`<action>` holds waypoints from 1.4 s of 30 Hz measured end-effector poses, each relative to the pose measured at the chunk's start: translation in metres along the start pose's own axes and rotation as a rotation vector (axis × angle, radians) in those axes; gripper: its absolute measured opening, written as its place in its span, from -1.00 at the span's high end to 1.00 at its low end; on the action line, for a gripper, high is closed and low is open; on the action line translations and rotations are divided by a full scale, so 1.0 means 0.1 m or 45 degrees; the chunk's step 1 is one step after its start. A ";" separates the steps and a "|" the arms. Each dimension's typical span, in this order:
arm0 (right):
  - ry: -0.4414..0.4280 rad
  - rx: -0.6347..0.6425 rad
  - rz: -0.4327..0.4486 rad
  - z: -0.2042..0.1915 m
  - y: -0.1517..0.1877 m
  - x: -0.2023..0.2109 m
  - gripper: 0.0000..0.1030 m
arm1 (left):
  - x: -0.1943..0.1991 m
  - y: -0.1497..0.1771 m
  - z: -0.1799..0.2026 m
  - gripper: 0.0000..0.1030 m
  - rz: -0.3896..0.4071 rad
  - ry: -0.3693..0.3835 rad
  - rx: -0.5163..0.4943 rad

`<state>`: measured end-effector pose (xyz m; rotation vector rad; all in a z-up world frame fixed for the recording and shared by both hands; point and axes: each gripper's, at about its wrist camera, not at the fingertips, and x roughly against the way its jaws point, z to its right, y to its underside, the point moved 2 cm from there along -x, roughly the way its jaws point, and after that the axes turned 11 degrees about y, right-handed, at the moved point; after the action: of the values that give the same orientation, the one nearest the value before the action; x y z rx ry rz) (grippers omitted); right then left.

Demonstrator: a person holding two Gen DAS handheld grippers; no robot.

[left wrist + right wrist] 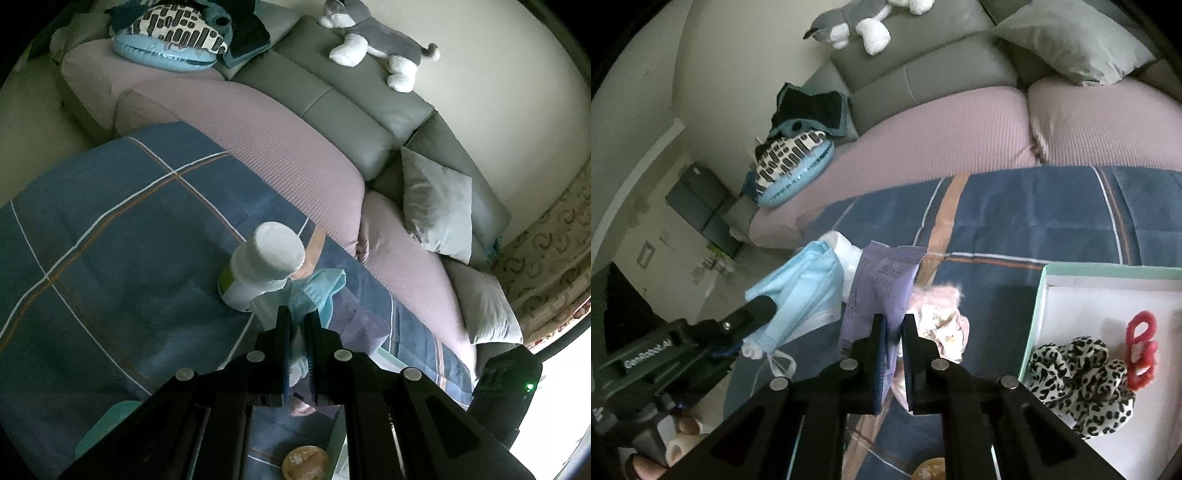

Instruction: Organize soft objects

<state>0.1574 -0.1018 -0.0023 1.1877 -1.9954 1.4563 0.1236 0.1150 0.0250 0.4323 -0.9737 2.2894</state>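
Observation:
In the left wrist view my left gripper (297,314) is shut on a light blue face mask (317,291), held above a blue plaid blanket (110,229). A white cylinder (266,266) stands just beyond the mask. In the right wrist view my right gripper (892,321) is shut on a flat purple packet (879,284), lifted over the blanket (1034,214). To its left, the left gripper (762,308) holds the face mask (801,288). A pink fluffy item (942,314) lies behind the packet. The teal-rimmed box (1039,295) holds a leopard scrunchie (1078,376) and a red hair tie (1141,347).
Pink seat cushions (280,140) and a grey sofa back (332,88) lie beyond the blanket. A grey and white plush animal (380,44) rests on the sofa back. A pile of cushions and dark cloth (177,33) sits at one end, grey pillows (436,206) at the other.

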 end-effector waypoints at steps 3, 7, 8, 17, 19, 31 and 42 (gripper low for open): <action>-0.012 -0.005 0.014 0.00 -0.02 0.06 0.82 | 0.01 0.00 0.03 0.85 0.006 0.002 -0.009; -0.046 -0.009 -0.003 0.02 -0.02 0.10 0.82 | 0.03 0.00 0.04 0.85 0.010 0.004 -0.016; -0.026 -0.005 -0.024 0.02 0.00 0.07 0.82 | 0.02 0.00 0.04 0.85 0.008 0.004 -0.016; 0.008 -0.007 -0.167 0.09 0.19 -0.24 0.82 | -0.03 0.00 0.02 0.85 -0.016 -0.002 -0.011; 0.002 -0.009 -0.174 0.10 0.20 -0.27 0.82 | -0.03 0.01 0.02 0.85 -0.018 -0.003 -0.010; -0.024 0.024 -0.231 -0.03 0.27 -0.46 0.81 | -0.05 0.01 0.00 0.85 -0.028 -0.007 -0.004; -0.011 -0.022 -0.080 0.09 0.18 0.06 0.82 | 0.02 0.01 0.11 0.85 -0.001 0.037 -0.039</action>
<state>0.1413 -0.1105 -0.0118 1.2397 -1.9542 1.4027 0.1222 0.1076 0.0329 0.3858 -0.9929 2.2712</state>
